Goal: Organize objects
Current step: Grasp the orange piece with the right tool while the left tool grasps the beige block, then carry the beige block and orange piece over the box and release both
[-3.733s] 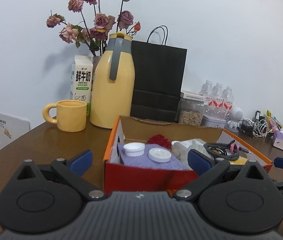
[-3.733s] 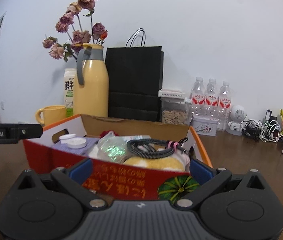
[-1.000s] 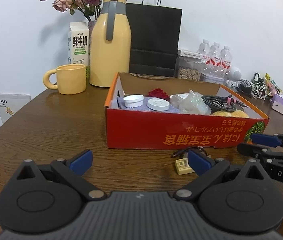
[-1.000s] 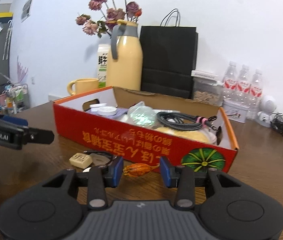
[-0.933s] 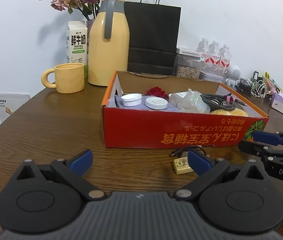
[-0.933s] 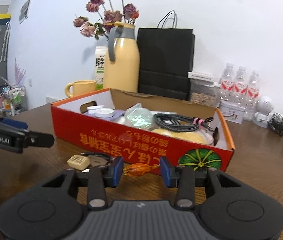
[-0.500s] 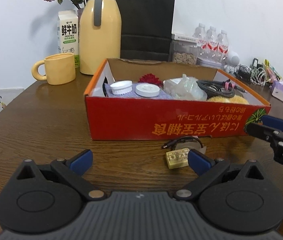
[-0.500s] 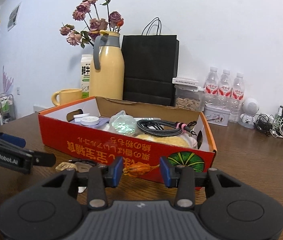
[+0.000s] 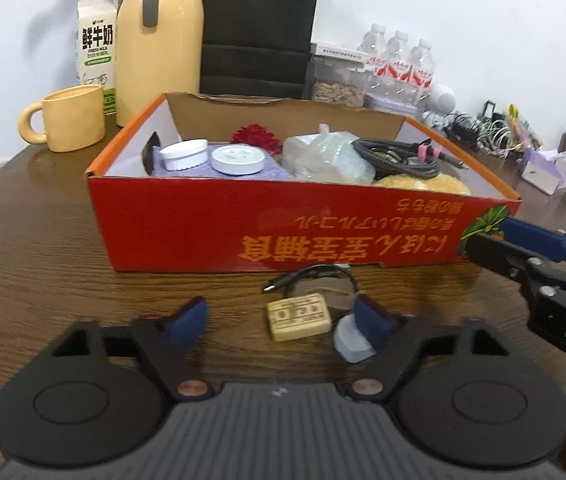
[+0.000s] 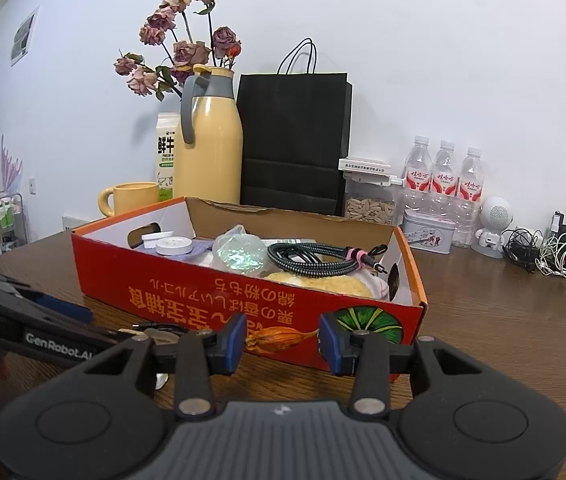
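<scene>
A red cardboard box (image 9: 187,220) holds white lids, a plastic bag, a coiled cable and a yellow sponge. In front of it on the wooden table lies a small beige block (image 9: 299,322). My left gripper (image 9: 281,322) straddles the block. Its jaws are closing, and the pads stand clear of the block's sides. A white cap (image 9: 353,346) sits by its right finger, with a short black cable (image 9: 311,276) just beyond. My right gripper (image 10: 283,340) is shut on a small orange pod-like object (image 10: 279,338), held in front of the box (image 10: 203,292) near its right end.
Behind the box stand a yellow mug (image 9: 71,118), a yellow jug (image 9: 159,40), a milk carton (image 9: 97,48), a black paper bag (image 10: 295,140) and water bottles (image 10: 445,178). Tangled cables (image 10: 543,252) lie far right. The right gripper's body (image 9: 531,260) reaches in beside the left one.
My left gripper has moved forward and down to the beige block, and its jaws have narrowed around it. The right gripper keeps its hold on the orange object.
</scene>
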Available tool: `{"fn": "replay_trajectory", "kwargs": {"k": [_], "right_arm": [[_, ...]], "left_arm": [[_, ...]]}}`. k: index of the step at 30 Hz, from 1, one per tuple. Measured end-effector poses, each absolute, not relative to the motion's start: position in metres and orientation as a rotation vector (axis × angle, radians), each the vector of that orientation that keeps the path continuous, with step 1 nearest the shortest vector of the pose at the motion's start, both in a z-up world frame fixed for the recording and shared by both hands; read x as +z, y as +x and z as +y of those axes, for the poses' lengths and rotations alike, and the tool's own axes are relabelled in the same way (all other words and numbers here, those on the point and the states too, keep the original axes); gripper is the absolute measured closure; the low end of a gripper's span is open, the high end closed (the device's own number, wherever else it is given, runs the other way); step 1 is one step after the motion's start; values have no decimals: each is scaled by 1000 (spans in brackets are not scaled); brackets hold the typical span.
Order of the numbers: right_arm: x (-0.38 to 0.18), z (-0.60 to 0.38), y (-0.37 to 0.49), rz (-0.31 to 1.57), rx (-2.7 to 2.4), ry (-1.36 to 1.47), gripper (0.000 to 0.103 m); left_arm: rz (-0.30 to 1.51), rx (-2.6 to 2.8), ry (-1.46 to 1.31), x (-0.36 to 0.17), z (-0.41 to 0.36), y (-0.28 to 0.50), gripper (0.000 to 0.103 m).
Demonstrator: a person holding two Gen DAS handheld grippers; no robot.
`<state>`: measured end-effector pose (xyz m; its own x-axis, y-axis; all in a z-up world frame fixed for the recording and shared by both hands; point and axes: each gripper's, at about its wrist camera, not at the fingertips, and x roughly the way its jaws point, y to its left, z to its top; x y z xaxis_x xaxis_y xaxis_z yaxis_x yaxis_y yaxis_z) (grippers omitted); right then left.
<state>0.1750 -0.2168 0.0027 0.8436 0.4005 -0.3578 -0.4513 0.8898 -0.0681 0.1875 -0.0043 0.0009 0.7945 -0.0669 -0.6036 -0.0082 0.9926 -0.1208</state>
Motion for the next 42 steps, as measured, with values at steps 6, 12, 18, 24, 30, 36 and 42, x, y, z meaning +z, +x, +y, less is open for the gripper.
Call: {"fn": "replay_trajectory", "kwargs": {"k": [6, 12, 18, 24, 30, 36, 42], "right_arm": [[4, -217, 175, 340, 447, -148, 64], [4, -217, 176, 336, 442, -146, 64], [4, -219, 176, 328, 432, -145, 64], [4, -218, 174, 314, 421, -151, 64], [8, -217, 169, 287, 415, -159, 64], [26, -213, 173, 246, 417, -144, 64], [46, -196, 192, 209, 428, -136, 64]], "left_arm": [[632, -41, -140, 1, -5, 182, 71], [596, -24, -139, 4, -4, 177, 72], [558, -11, -145, 10, 0, 170, 72], [486, 1, -139, 21, 4, 158, 72], [418, -6, -125, 40, 6, 150, 72], [352, -8, -110, 63, 6, 159, 72], [306, 0, -99, 83, 4, 181, 72]]}}
